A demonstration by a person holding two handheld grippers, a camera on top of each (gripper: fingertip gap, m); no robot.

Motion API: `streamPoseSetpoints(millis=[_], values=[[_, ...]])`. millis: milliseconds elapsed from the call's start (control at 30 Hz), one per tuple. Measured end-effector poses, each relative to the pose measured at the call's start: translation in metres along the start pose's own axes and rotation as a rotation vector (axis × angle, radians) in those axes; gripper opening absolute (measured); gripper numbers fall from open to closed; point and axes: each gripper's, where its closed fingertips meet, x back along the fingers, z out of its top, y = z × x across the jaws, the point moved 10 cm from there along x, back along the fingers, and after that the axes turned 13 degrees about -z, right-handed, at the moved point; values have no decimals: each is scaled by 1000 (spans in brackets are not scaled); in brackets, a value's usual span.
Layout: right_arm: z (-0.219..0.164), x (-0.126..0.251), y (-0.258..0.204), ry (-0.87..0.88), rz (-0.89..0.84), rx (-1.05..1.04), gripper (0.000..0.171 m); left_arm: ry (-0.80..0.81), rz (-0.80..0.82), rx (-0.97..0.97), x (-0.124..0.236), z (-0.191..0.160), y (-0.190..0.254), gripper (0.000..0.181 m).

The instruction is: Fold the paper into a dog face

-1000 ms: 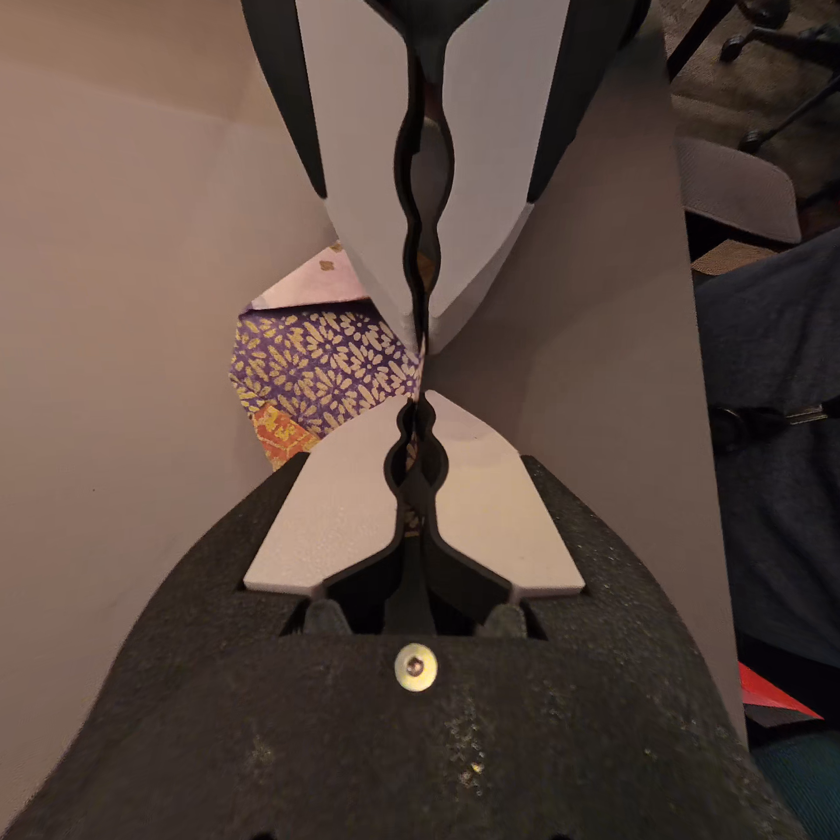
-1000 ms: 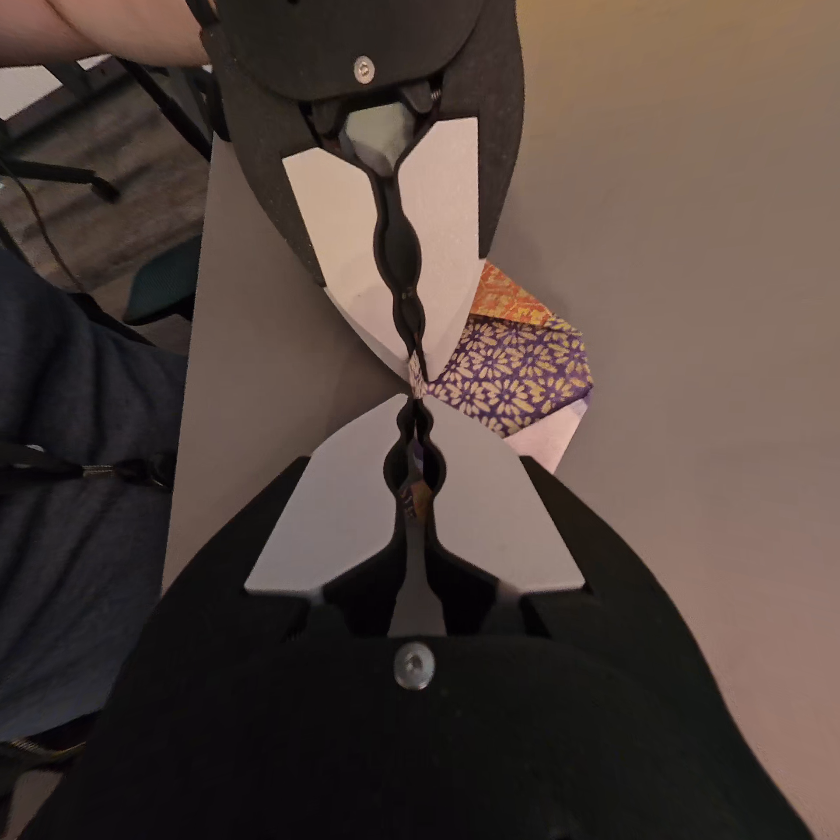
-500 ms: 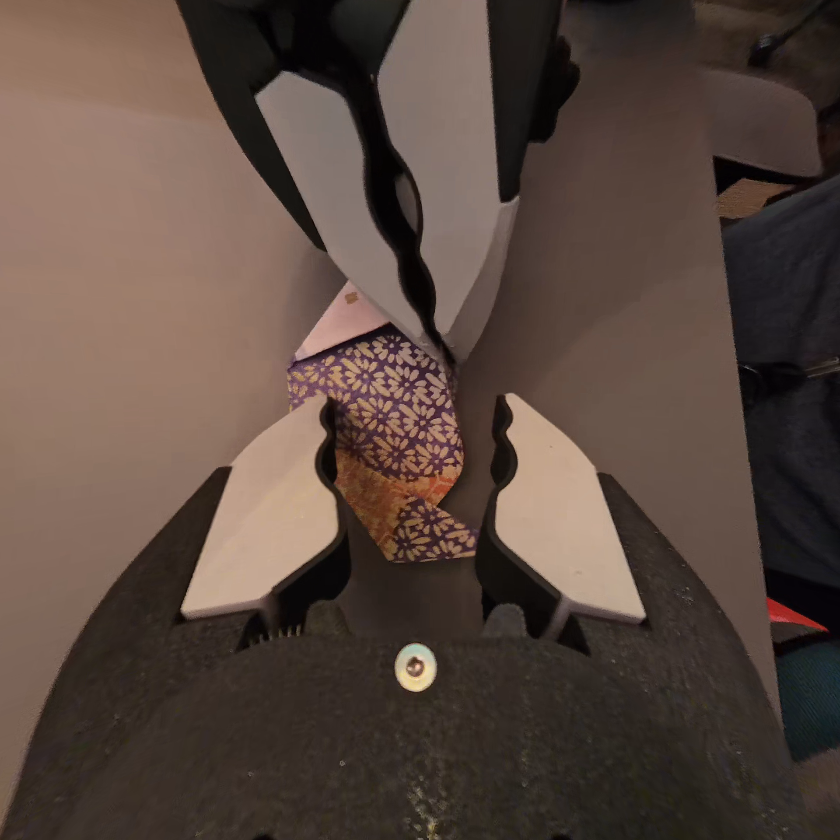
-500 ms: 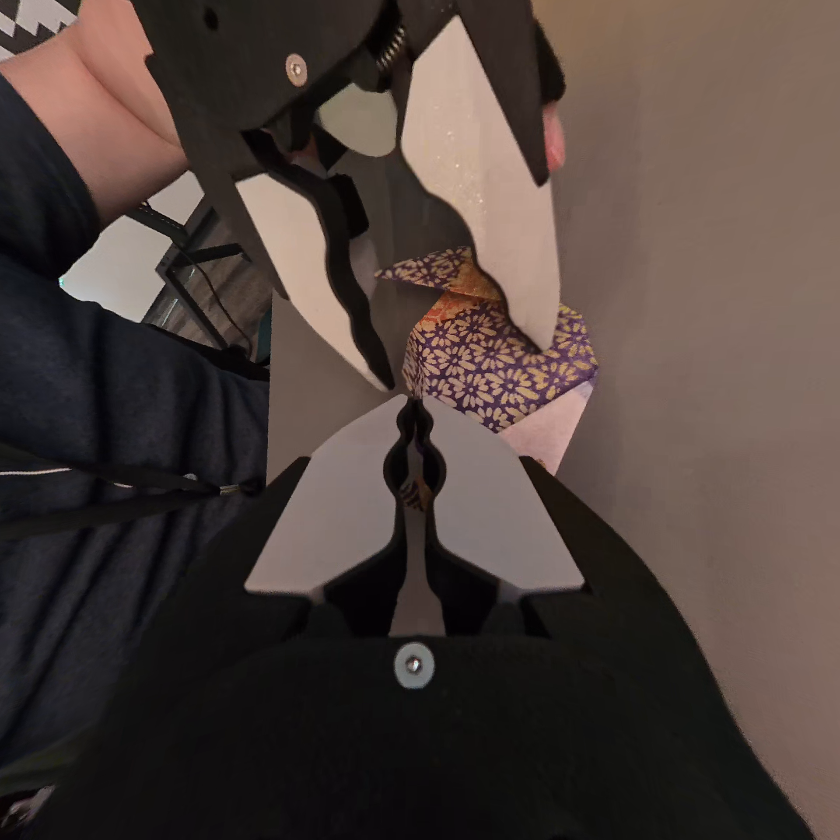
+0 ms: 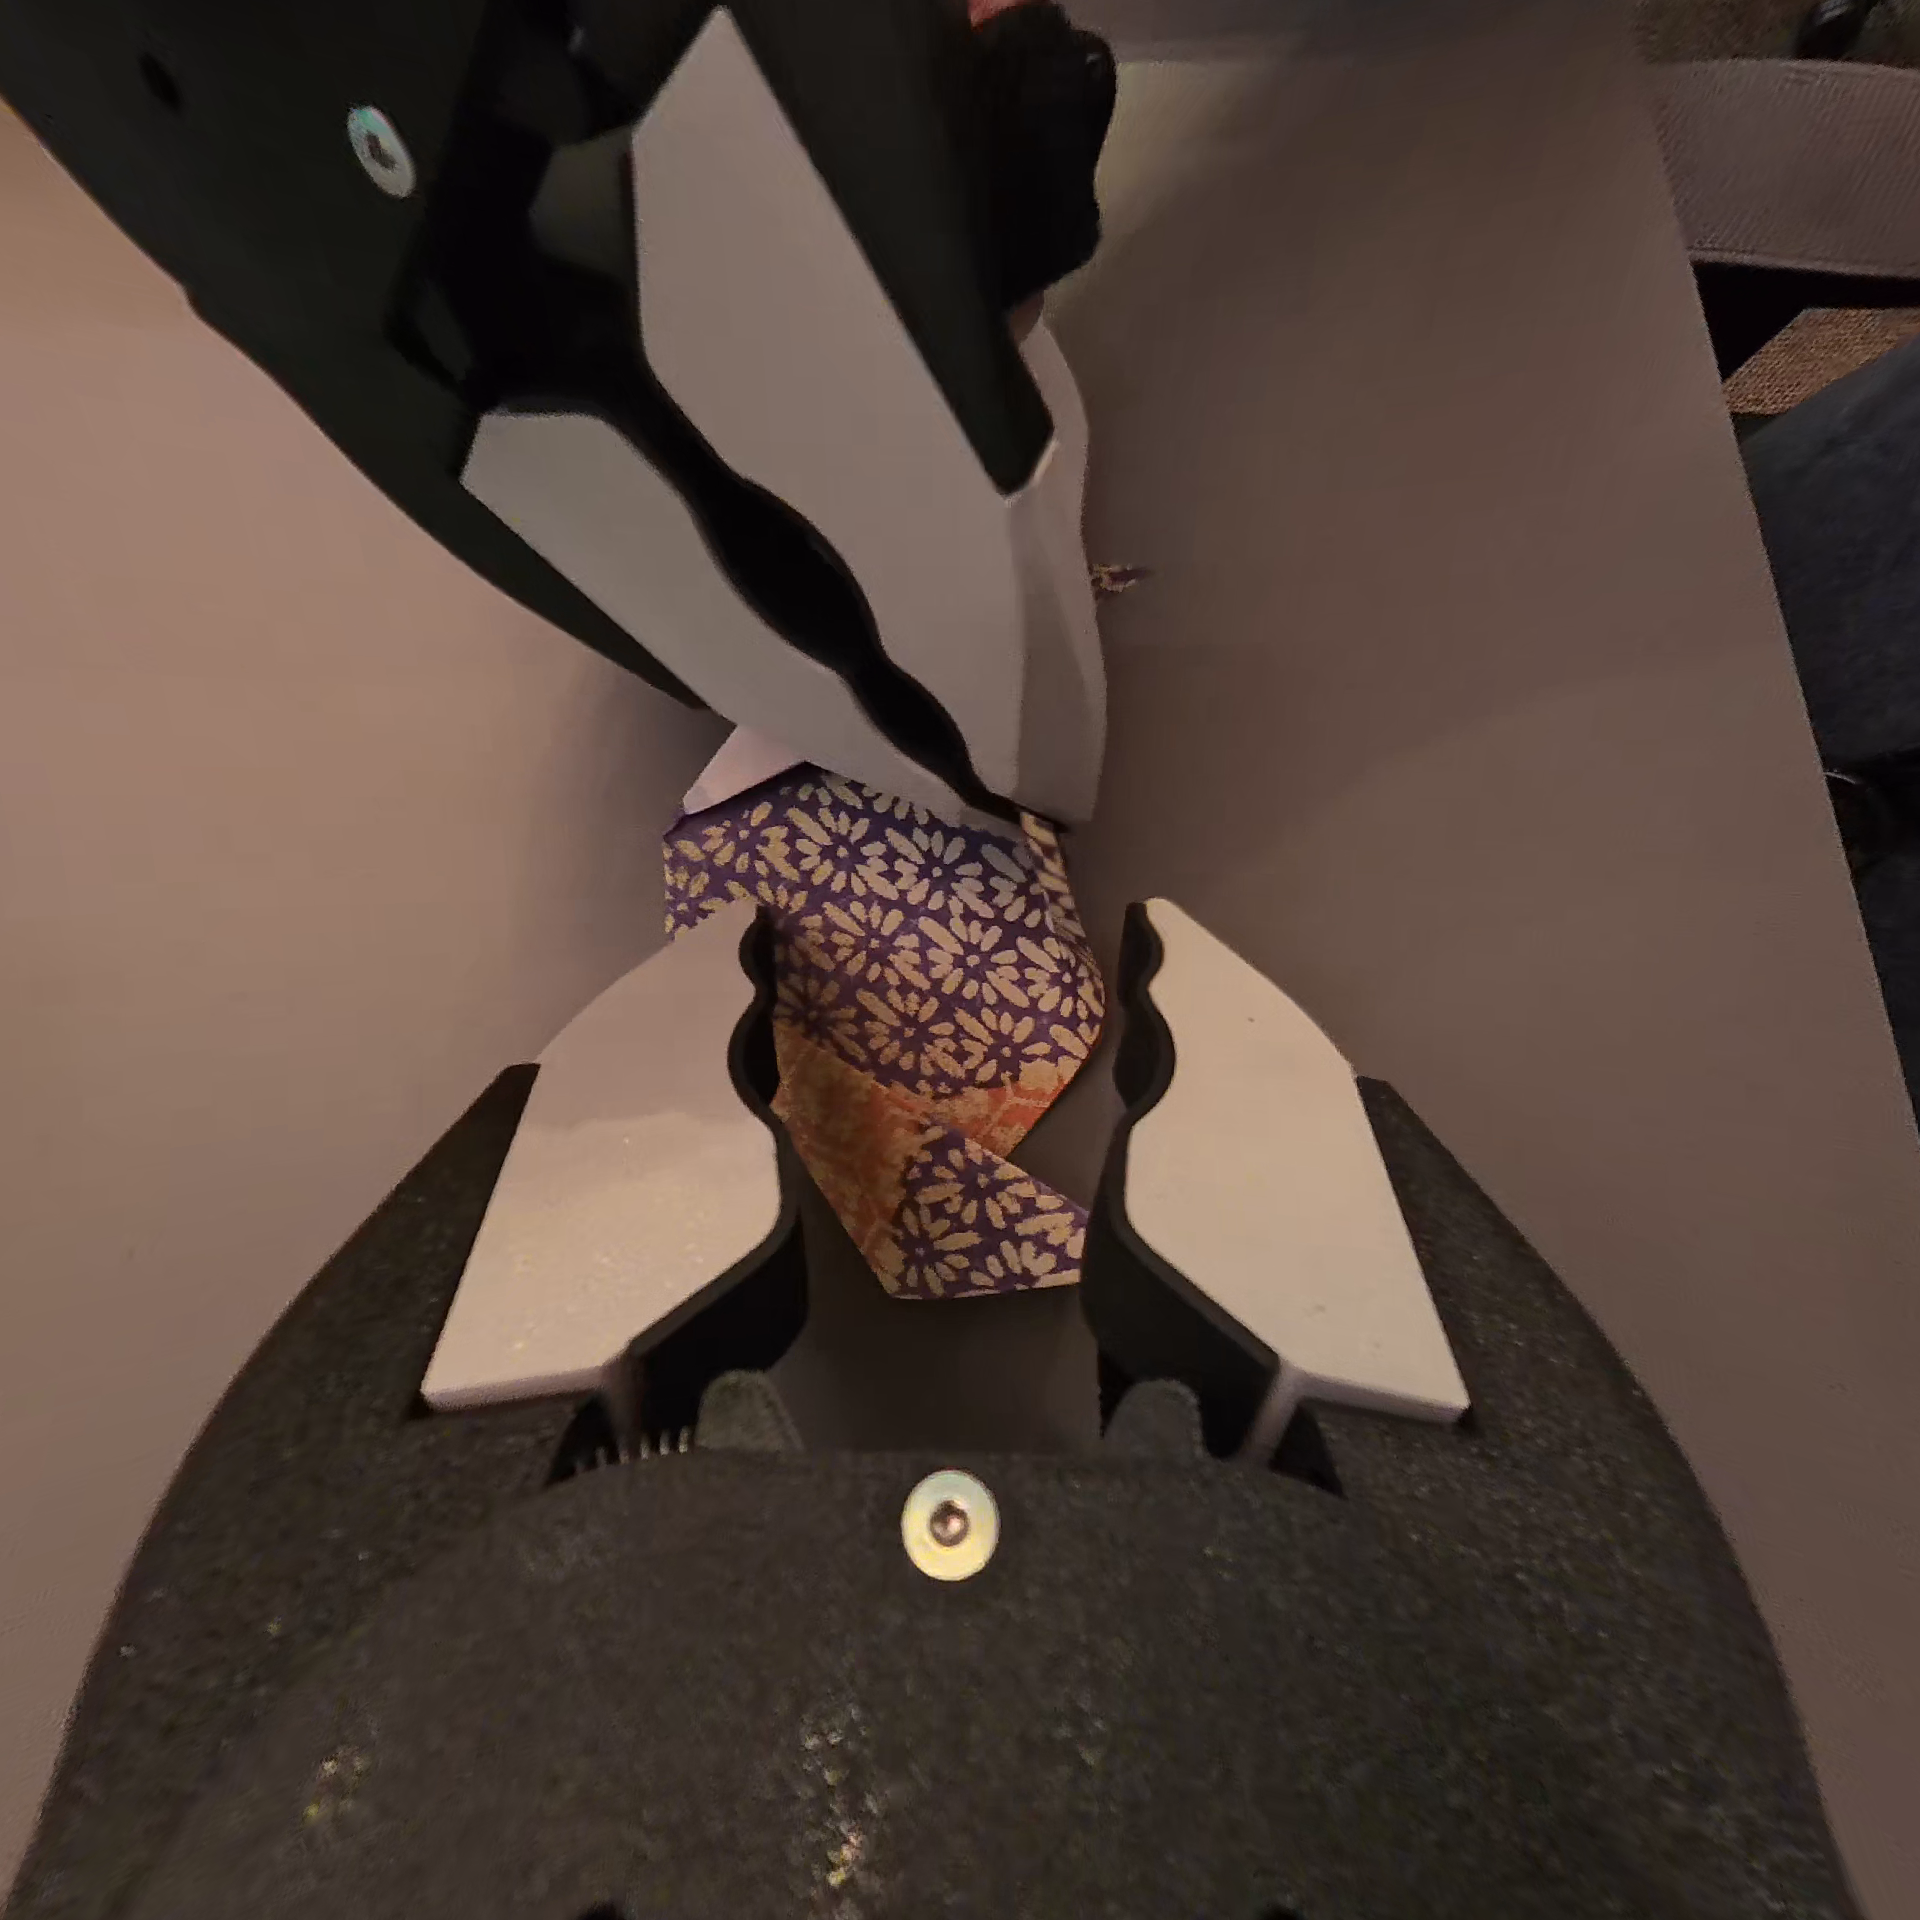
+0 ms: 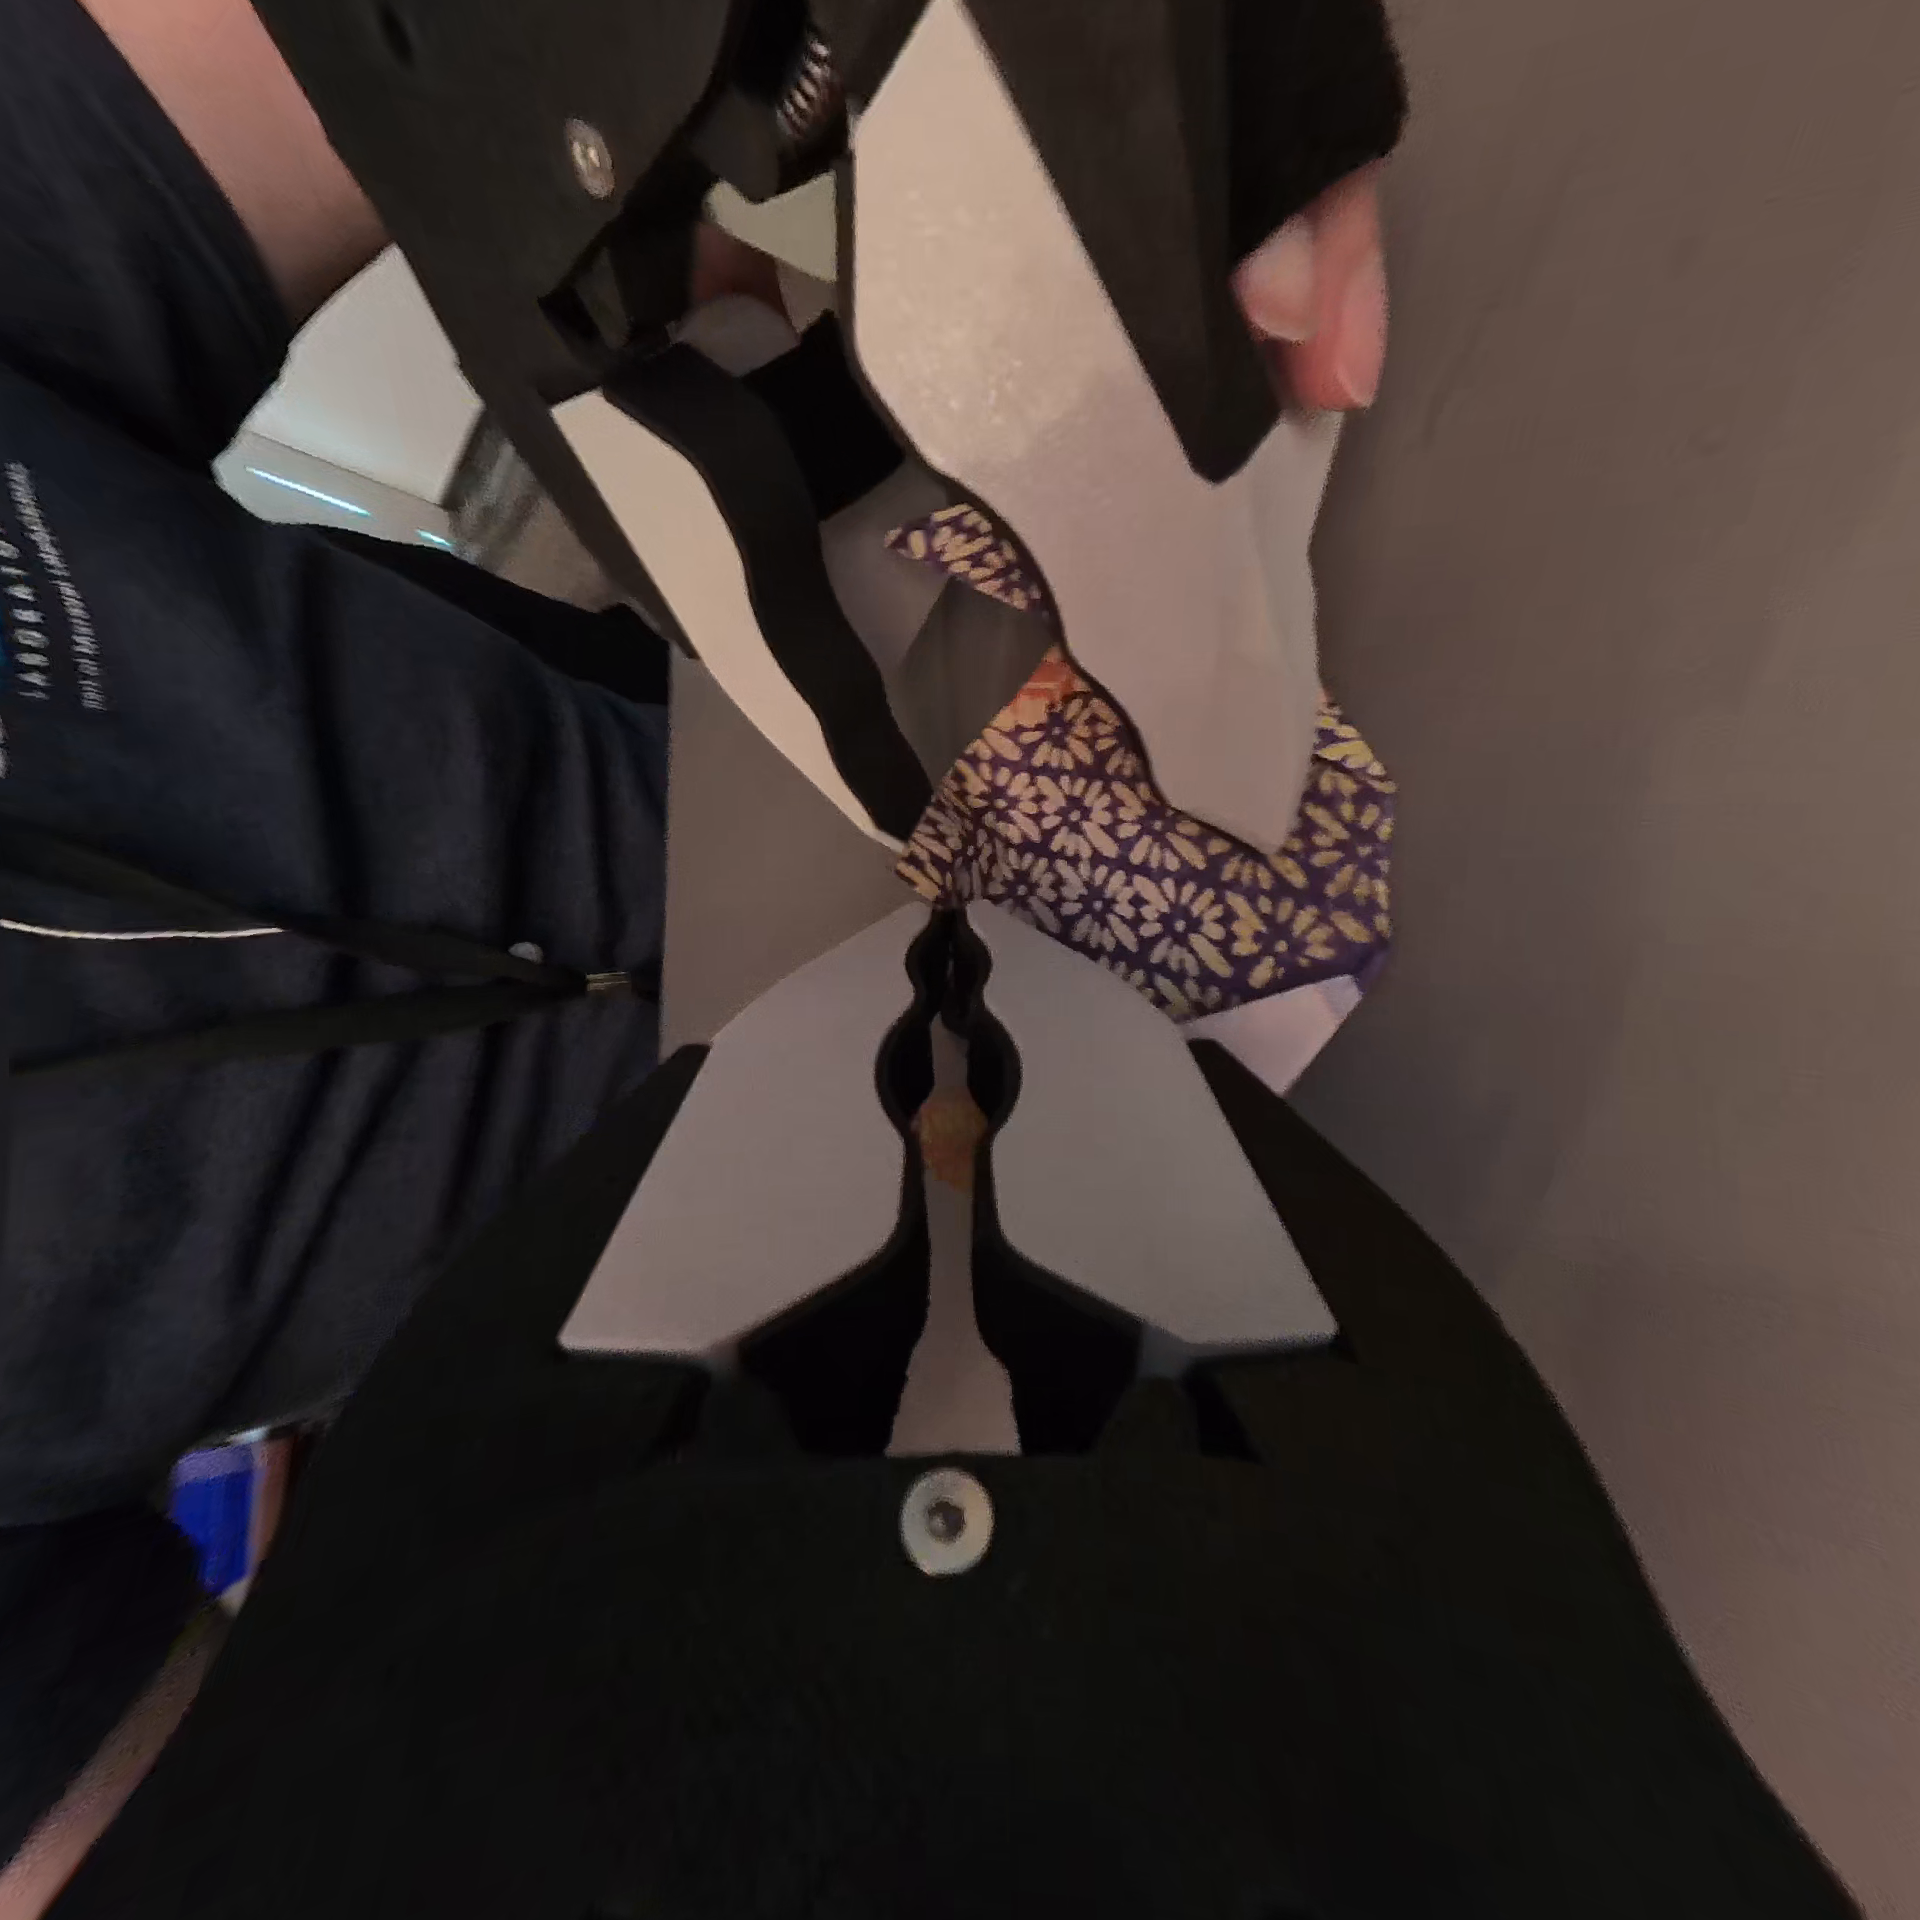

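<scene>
The folded paper [image 5: 935, 966] is purple with cream flowers, an orange patch and a white underside. It lies on the grey table [image 5: 1403, 727]. My left gripper [image 5: 945, 925] is open, with a finger on each side of the paper's near flap. My right gripper [image 5: 992, 805] comes in from above, shut on the paper's far edge. In the right wrist view my right gripper [image 6: 940, 914] is shut on a corner of the paper [image 6: 1143, 883]. A bit of orange paper shows between its jaws. The open left gripper [image 6: 1081, 831] straddles the paper from the far side.
The table's edge runs along the right of the left wrist view, with a grey chair [image 5: 1787, 166] beyond it. A person's dark sleeve [image 6: 260, 831] fills the left of the right wrist view. A hand [image 6: 1320, 301] holds the left gripper. Both grippers' tips are close together, under 4 cm apart.
My left gripper has let go of the paper and opened, and now straddles it. My right gripper stays shut on the paper and has tilted over it.
</scene>
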Motion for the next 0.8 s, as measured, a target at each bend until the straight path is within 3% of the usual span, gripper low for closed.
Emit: streamPoseSetpoints(millis=[133,233,333,467,800], values=[[0,4,-1,48,-23,8,1,21,1,28,7,0,5,55],[-3,4,-2,65,-27,4,1,103,-33,75,12,2,10,31],[-5,3,-2,94,-34,3,1,116,-52,107,11,0,12,20],[-7,3,-6,154,-38,64,1,48,-41,131,1,-4,12,17],[-13,-1,-7,168,-19,68,12,71,-67,140,-1,-5,11,1]])
